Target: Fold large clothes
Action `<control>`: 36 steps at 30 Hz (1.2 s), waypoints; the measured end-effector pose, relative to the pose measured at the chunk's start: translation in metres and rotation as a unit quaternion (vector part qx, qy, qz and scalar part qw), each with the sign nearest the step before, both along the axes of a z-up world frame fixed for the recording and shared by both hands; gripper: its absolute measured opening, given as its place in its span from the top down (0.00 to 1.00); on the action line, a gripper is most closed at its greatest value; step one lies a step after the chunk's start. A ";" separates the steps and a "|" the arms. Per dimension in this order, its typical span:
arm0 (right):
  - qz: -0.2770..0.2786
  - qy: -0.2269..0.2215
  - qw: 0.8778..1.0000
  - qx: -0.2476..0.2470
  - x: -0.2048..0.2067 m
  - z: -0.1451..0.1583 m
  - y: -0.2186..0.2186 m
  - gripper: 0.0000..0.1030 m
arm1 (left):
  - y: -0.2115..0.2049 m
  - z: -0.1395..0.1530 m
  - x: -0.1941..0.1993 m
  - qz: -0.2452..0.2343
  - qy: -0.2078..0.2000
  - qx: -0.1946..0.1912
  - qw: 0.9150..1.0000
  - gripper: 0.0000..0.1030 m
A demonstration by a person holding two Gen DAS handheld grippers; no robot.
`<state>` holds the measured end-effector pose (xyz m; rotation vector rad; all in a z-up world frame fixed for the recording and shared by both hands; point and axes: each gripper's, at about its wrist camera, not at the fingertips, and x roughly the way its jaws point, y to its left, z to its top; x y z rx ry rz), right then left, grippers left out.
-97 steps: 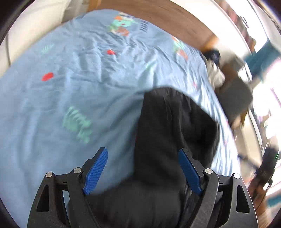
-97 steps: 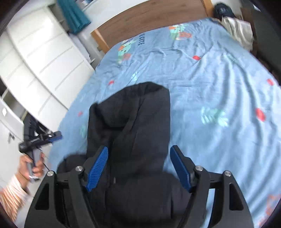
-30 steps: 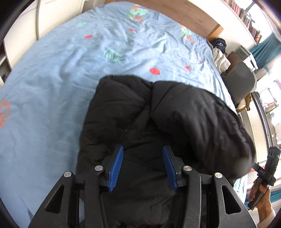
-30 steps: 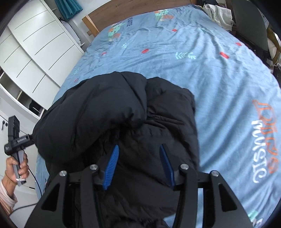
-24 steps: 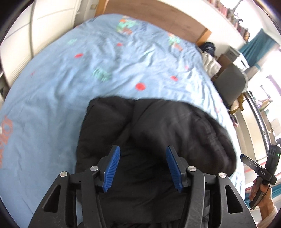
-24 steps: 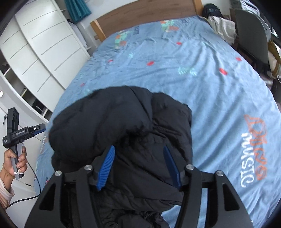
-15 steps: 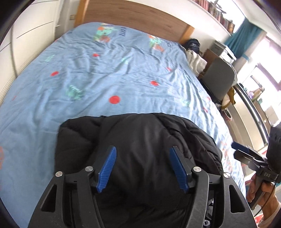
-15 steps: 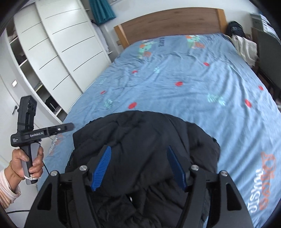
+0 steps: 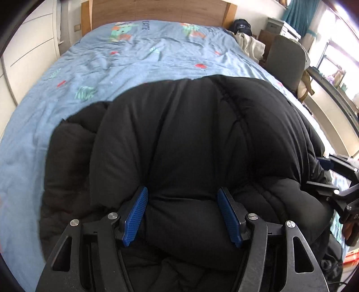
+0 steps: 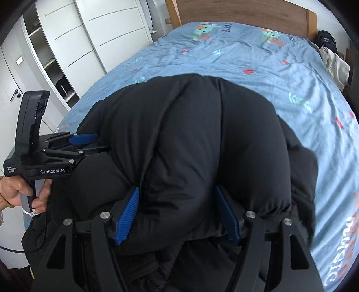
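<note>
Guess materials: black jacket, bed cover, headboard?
Black jacket: padded, probably matte synthetic shell, judging by the puffy stitched channels. Bed cover: thin woven, likely cotton; fine wrinkles, printed motifs. Headboard: wood or wood-look laminate; brown grain, can't tell which.

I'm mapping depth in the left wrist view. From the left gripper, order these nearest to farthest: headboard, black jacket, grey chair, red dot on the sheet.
1. Black jacket: between the left gripper's fingers, centre.
2. Grey chair: beside the bed, right.
3. Red dot: mid-bed, right of centre; too close to the chair to rank firmly.
4. Headboard: far end, top.
</note>
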<state>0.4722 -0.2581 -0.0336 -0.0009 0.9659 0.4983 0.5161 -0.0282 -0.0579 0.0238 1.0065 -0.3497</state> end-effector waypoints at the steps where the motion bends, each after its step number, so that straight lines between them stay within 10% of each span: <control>1: -0.001 -0.004 1.000 0.002 -0.001 -0.006 -0.001 0.35 | -0.001 -0.005 -0.001 -0.002 -0.007 0.000 1.000 0.38; 16: -0.005 -0.051 0.999 0.008 -0.022 -0.037 -0.004 0.35 | 0.009 -0.033 -0.026 -0.013 -0.079 -0.030 0.996 0.38; 22: -0.038 -0.009 0.999 -0.018 -0.038 -0.016 -0.004 0.35 | 0.009 -0.009 -0.038 -0.022 -0.062 0.022 0.998 0.37; 36: -0.157 0.009 0.988 0.005 -0.266 0.057 -0.074 0.35 | 0.136 0.076 -0.224 0.077 -0.053 0.061 0.994 0.25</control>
